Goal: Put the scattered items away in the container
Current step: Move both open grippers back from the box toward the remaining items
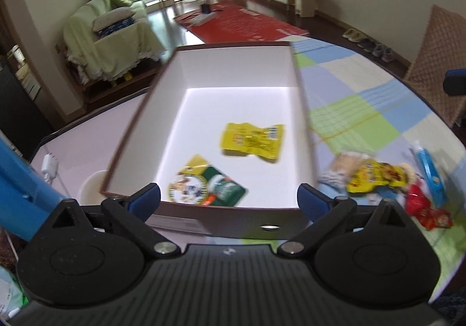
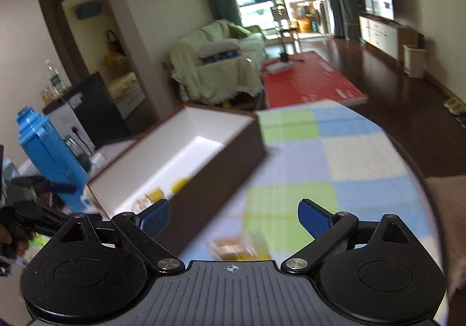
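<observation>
Nearest us, the left tool (image 1: 228,199) hangs with its blue fingers (image 1: 145,200) spread wide and holding nothing, just above the near wall of the box (image 1: 233,221). Our right tool (image 2: 233,215) is likewise spread and empty, over the checked cloth (image 2: 349,157) that covers the desk.

Inside the box, only the left view shows us clearly a green-and-yellow packet (image 1: 205,186) near the near wall and, farther in, a yellow packet (image 1: 252,141) on the white floor; any printing on either is too blurred to read. Right of the box, near the desk's right edge, the same view shows a yellow snack bag (image 1: 375,176), a red wrapper (image 1: 423,206) and a blue packet (image 1: 431,171) scattered on the cloth.

The right view alone shows the box's brown outer wall (image 2: 221,180), a blue bottle (image 2: 49,157) standing beyond the box's left side, and a blurred packet (image 2: 230,247) close under the tool.
</observation>
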A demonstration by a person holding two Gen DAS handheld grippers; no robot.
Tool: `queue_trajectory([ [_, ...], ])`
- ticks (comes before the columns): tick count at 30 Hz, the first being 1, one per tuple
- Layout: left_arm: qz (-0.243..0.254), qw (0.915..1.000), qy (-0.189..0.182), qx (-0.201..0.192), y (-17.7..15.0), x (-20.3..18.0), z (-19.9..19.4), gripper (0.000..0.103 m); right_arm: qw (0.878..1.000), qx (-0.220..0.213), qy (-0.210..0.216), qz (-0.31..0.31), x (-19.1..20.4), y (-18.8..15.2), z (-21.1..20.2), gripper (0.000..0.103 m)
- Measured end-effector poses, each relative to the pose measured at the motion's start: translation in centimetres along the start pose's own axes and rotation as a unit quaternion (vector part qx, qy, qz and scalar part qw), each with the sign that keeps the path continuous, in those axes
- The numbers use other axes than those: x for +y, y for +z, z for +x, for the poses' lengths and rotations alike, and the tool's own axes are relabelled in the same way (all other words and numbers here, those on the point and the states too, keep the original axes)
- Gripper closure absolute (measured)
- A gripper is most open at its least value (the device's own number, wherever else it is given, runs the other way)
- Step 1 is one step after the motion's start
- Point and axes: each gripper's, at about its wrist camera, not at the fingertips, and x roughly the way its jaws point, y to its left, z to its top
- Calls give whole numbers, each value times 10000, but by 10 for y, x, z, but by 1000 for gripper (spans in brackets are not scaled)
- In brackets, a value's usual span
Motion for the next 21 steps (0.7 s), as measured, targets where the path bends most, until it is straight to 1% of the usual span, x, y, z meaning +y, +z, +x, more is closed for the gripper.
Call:
queue_trajectory([
  [6,265,9991,-329,-7,-2,-45,-7,4,9991,223,-285,208,-24,-33,-37,6],
  [12,486,9969,-609,42,-7,-84,-9,4,9964,637,-468,305,-36,-65,-55,6],
  [15,544,9959,-719,97,-11,-99,-7,4,9927,972,-586,402,-41,-77,-54,6],
  [18,590,9946,-828,205,-16,-114,-2,4,9855,1390,-797,565,-51,-88,-51,7],
  [21,703,9923,-966,321,-25,-132,3,4,9810,1623,-733,770,-62,-100,-52,7],
])
